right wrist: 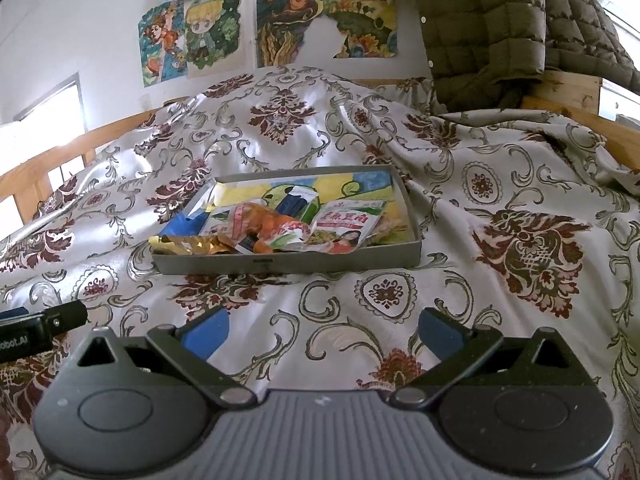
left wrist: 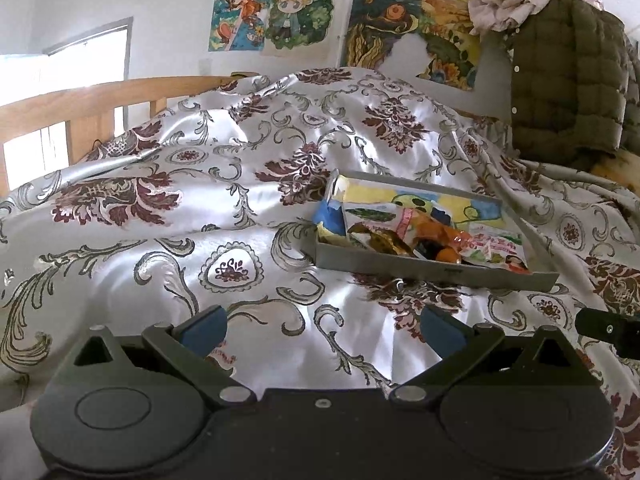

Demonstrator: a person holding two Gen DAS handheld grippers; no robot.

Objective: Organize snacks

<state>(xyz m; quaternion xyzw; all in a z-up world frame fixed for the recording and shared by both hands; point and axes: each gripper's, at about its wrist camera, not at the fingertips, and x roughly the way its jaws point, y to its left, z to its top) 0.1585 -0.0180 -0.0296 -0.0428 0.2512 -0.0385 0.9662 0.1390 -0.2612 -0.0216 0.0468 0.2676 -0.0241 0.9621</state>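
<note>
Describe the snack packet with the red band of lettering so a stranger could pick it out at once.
Start at the bed's floral satin bedspread, where a shallow grey tray holds a heap of snacks. The packet lies at the right end of that heap, near the tray's front wall. Unlike the orange wrapper and gold wrapper to its left, it is white and green with a red band of lettering.

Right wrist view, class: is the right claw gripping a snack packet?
No. The right claw is open and empty over the bedspread, short of the tray.

We log as partly hidden: tray (right wrist: 280, 262) floor under snack packets (right wrist: 344, 226), their print unreadable; quilted jacket (right wrist: 500, 20) cut off at one o'clock.
</note>
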